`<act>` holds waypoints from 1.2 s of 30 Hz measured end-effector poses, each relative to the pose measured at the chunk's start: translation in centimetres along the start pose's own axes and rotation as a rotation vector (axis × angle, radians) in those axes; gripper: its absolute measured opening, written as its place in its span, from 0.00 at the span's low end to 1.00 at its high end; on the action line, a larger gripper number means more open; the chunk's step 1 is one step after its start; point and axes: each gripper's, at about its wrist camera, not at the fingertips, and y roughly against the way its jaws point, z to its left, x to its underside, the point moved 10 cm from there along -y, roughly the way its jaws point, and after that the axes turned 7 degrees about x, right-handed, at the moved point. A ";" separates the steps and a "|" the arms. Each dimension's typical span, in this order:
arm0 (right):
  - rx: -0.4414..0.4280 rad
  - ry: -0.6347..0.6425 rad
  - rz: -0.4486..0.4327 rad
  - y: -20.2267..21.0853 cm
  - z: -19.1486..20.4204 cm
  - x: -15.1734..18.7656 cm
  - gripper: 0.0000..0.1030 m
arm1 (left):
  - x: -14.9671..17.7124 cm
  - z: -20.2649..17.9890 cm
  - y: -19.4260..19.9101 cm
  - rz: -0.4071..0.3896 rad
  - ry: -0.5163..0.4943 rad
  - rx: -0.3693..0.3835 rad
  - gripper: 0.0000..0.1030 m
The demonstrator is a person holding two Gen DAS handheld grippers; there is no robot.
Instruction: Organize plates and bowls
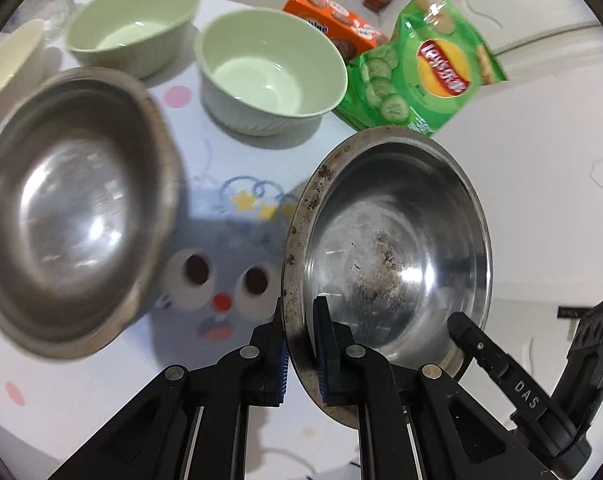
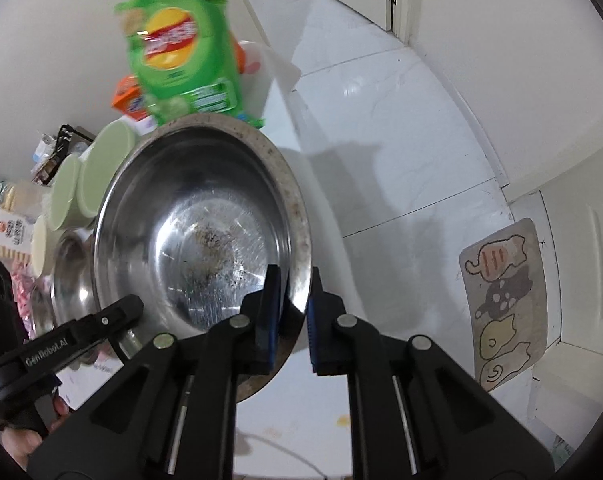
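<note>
The left gripper and the right gripper both pinched the rim of one dirty round steel bowl, tipped up beside another steel bowl.

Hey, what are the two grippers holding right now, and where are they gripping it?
Both hold the same steel bowl: the left gripper and right gripper each pinch its rim, one finger inside and one outside, on opposite sides.

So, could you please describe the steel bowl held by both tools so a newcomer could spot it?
Above the cartoon tablecloth, near the green chip bag, is a steel bowl. Unlike the cleaner steel bowl beside it, it has brown specks.
</note>
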 end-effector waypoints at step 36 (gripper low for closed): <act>-0.103 0.275 0.040 -2.9 24.1 25.3 0.17 | 14.4 27.8 13.1 -0.061 0.001 -0.190 0.13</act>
